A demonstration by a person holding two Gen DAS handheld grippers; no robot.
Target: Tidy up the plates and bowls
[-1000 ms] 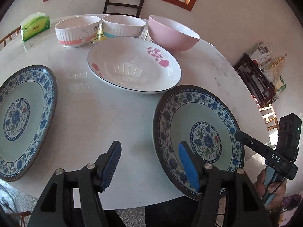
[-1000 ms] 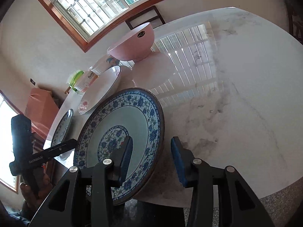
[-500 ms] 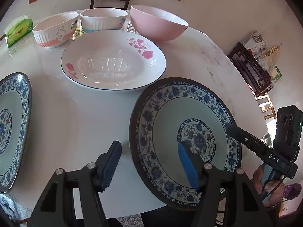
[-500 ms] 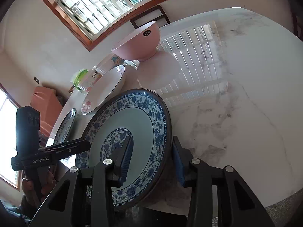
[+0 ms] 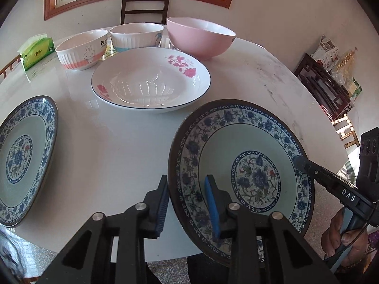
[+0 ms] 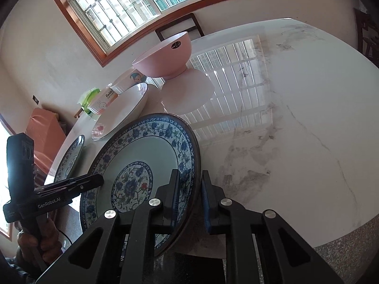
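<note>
Left wrist view: left gripper, spread a second ago, now pinches the near plate at its 9 o'clock rim; table contact is hidden, so whether it is lifted cannot be told. Twin plate lies at 9 o'clock, cut off.

Right wrist view: right gripper pinches the opposite rim; both now hold it, ready for stacking.

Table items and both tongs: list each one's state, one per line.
Right plate: tilted, rim gripped on both sides.
Left tongs: shut on its left rim.
Right tongs: shut on its right rim.
Left plate: flat on table.
Rose plate: flat, empty.
Rabbit bowl: upright.
White bowl: upright.
Pink bowl: upright.
</note>
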